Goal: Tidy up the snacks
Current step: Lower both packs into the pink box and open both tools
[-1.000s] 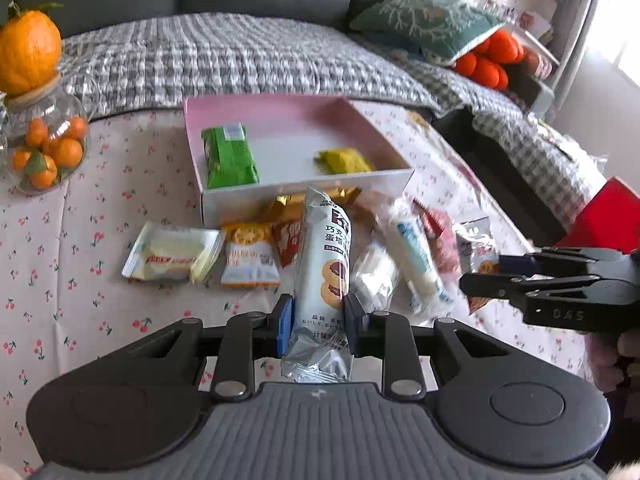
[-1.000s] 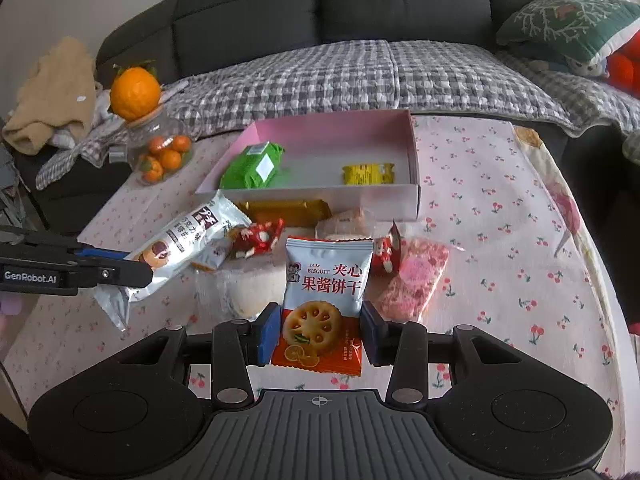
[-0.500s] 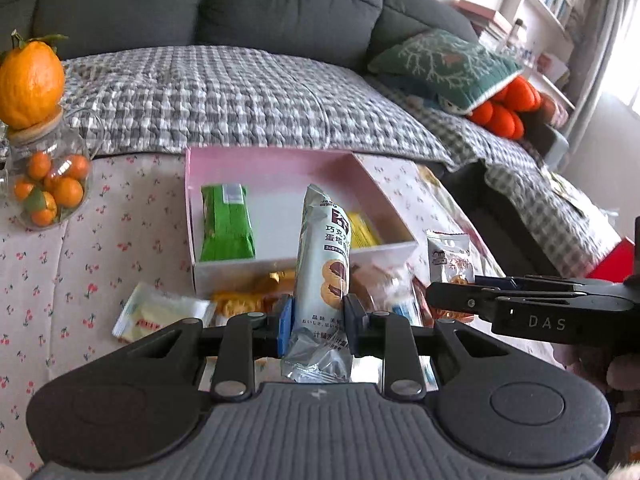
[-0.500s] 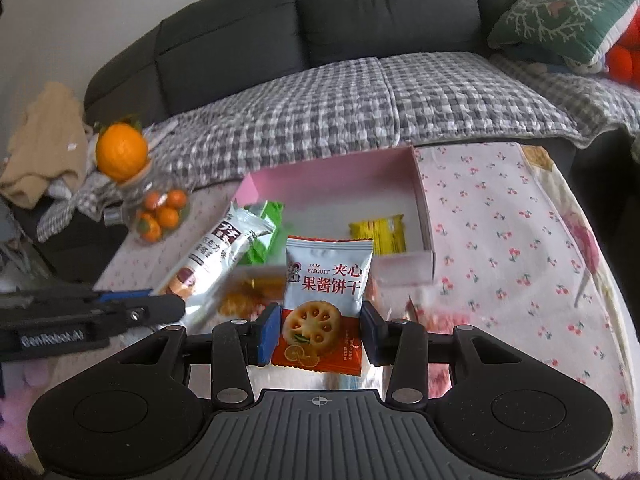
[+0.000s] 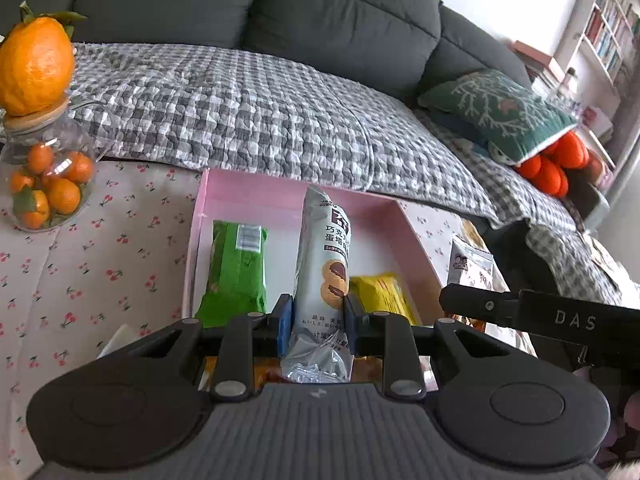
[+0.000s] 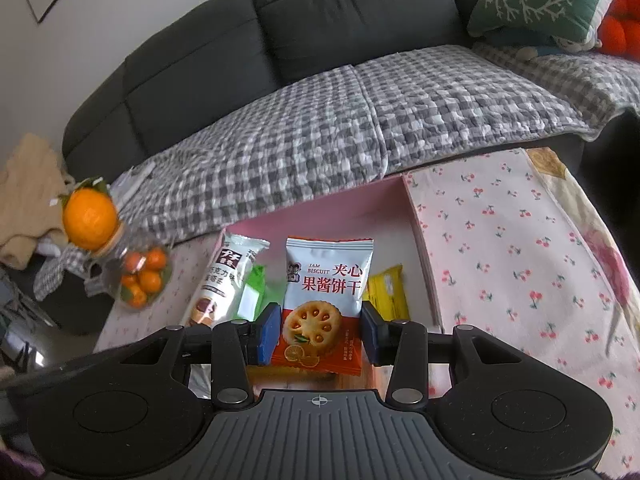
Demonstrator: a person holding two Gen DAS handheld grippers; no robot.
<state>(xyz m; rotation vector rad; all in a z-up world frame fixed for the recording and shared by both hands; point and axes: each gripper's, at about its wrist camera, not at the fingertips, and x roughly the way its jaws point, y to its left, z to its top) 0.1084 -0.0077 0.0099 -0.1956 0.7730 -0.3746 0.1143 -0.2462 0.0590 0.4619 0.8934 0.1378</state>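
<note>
Left wrist view, frame centre: the left gripper point(image 5: 316, 318) clamps a tall silver egg-roll packet point(image 5: 323, 280); the right gripper point(image 6: 318, 330) clamps a red-and-white jam biscuit packet point(image 6: 324, 300). Both hang above the pink cardboard box point(image 5: 256, 196), which already holds a green wrapper point(image 5: 236, 268) and yellow wrapper point(image 5: 380, 294). Judging so, two are stowed and two await release.

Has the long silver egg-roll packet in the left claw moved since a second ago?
Yes. The long silver egg-roll packet was over loose snacks in front of the pink cardboard box; now it is over the box interior, between the green packet and yellow packet.
</note>
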